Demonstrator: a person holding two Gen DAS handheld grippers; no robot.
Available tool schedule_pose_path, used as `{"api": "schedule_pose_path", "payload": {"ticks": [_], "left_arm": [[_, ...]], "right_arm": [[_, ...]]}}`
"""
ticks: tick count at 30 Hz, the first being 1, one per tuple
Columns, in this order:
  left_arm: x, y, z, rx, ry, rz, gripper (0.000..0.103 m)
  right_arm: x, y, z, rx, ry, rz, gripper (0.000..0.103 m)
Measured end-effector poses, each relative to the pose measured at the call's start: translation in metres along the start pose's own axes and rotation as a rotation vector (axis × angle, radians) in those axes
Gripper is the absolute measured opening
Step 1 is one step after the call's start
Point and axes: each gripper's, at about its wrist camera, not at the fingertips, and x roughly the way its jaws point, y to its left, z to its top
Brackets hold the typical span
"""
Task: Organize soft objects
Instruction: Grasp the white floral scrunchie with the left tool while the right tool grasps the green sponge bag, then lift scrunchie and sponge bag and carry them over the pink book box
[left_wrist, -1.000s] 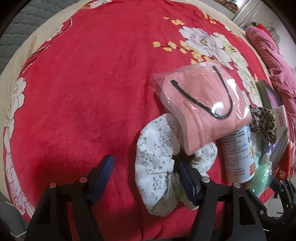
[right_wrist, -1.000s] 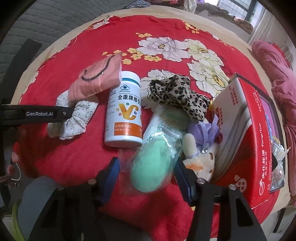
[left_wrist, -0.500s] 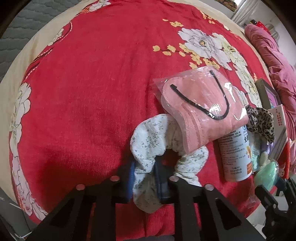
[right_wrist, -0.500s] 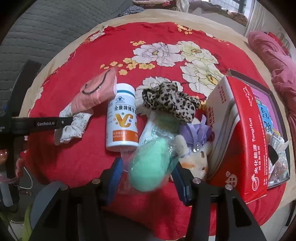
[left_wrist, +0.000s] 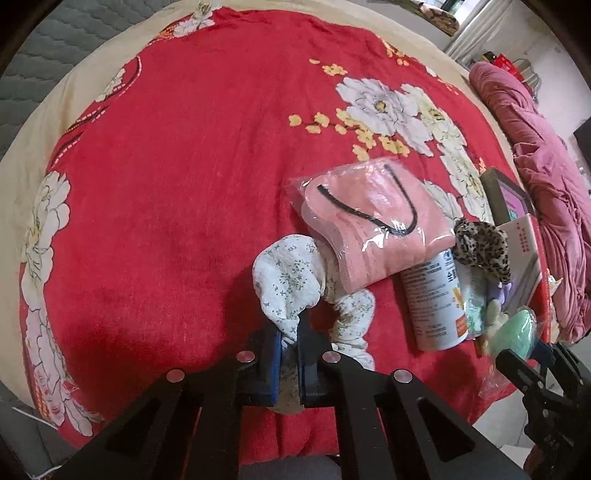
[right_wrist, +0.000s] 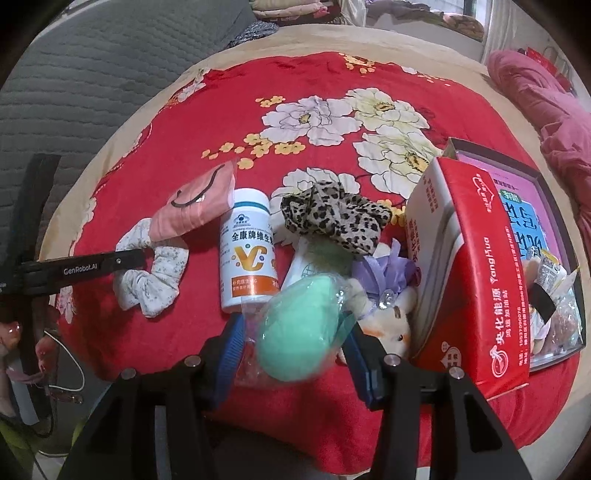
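My left gripper (left_wrist: 290, 338) is shut on the near edge of a white floral scrunchie (left_wrist: 288, 284), which lies on the red flowered blanket (left_wrist: 166, 184). A pink face mask in clear wrap (left_wrist: 373, 221) rests on the scrunchie's far side. My right gripper (right_wrist: 293, 341) is shut on a mint green sponge in a clear bag (right_wrist: 299, 328), held just above the blanket. A leopard scrunchie (right_wrist: 332, 218), a lilac bow (right_wrist: 384, 273) and a small plush toy (right_wrist: 391, 325) lie beyond it. The floral scrunchie (right_wrist: 151, 273) and left gripper arm also show in the right wrist view.
A white vitamin bottle (right_wrist: 247, 254) lies between mask and sponge. A red box (right_wrist: 472, 273) stands on the right, with a dark tray of packets (right_wrist: 546, 229) behind it. A pink quilt (left_wrist: 535, 166) lies far right. The blanket's near edge drops off below both grippers.
My left gripper closed on the floral scrunchie's near edge and pulled it up a little. My right gripper stayed shut on the green sponge and drew back slightly.
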Motion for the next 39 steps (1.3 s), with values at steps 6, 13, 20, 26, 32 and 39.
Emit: {"api": "schedule_pose_path", "payload": {"ticks": [6,13,20,26,32,39], "left_arm": [[-0.012,0.002,-0.002,-0.002,-0.008,-0.014,0.006],[-0.032,0.010,-0.002,-0.019,-0.030,-0.018,0.006],[-0.055,0.007,-0.004,-0.011,-0.073,-0.012,0.006],[-0.076,-0.014,-0.003,0.024,-0.113,-0.040,0.006],[-0.098,-0.045,-0.002,0.068,-0.146,-0.080,0.006],[-0.118,-0.090,-0.001,0.139,-0.170,-0.117,0.006]], "right_arm": [[-0.006,0.000,0.006,-0.007,-0.007,0.013,0.051],[-0.015,-0.004,0.012,0.016,-0.033,0.027,0.051],[-0.021,-0.011,0.013,0.032,-0.045,0.024,0.051],[-0.034,-0.019,0.013,0.046,-0.072,0.022,0.051],[-0.051,-0.026,0.016,0.053,-0.108,0.012,0.051],[-0.078,-0.043,0.017,0.074,-0.162,-0.014,0.051]]}}
